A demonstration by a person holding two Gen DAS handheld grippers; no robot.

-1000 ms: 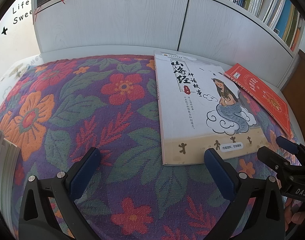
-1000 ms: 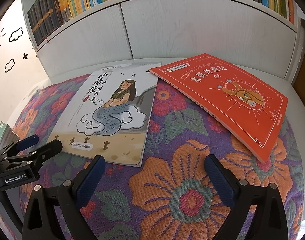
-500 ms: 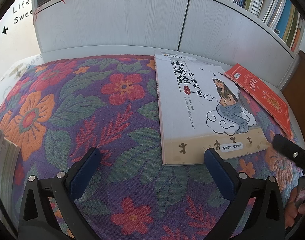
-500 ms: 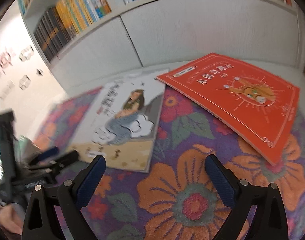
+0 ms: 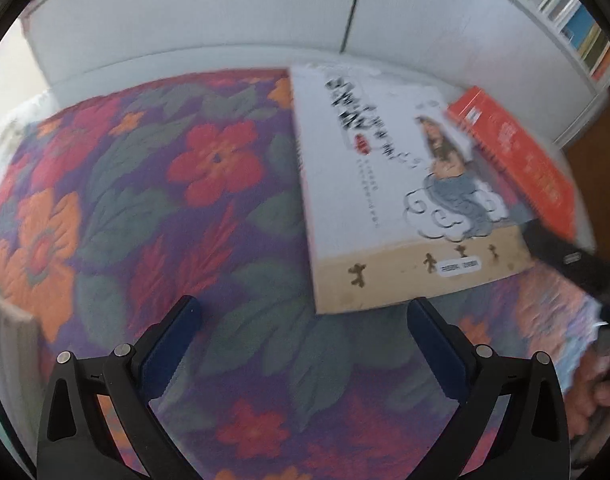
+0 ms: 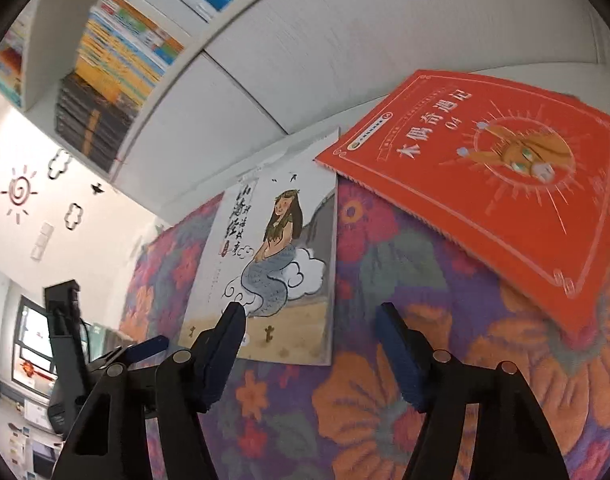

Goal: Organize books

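A white picture book with a mermaid drawing (image 5: 389, 188) lies flat on the floral cloth (image 5: 145, 208); it also shows in the right wrist view (image 6: 277, 264). A red book (image 6: 493, 188) lies to its right, its near corner raised off the cloth; it shows in the left wrist view (image 5: 517, 160) too. My left gripper (image 5: 305, 328) is open and empty, just in front of the white book's near edge. My right gripper (image 6: 309, 328) is open and empty, tilted, over the white book's near right corner.
White cabinet doors (image 6: 345, 60) stand behind the cloth, with a shelf of upright books (image 6: 125, 48) above. A stack of pages (image 5: 9, 360) sits at the left edge. My left gripper shows in the right wrist view (image 6: 137, 352).
My right gripper has tilted, swung left toward the white book and narrowed its opening. My left gripper has moved slightly; its view is now blurred.
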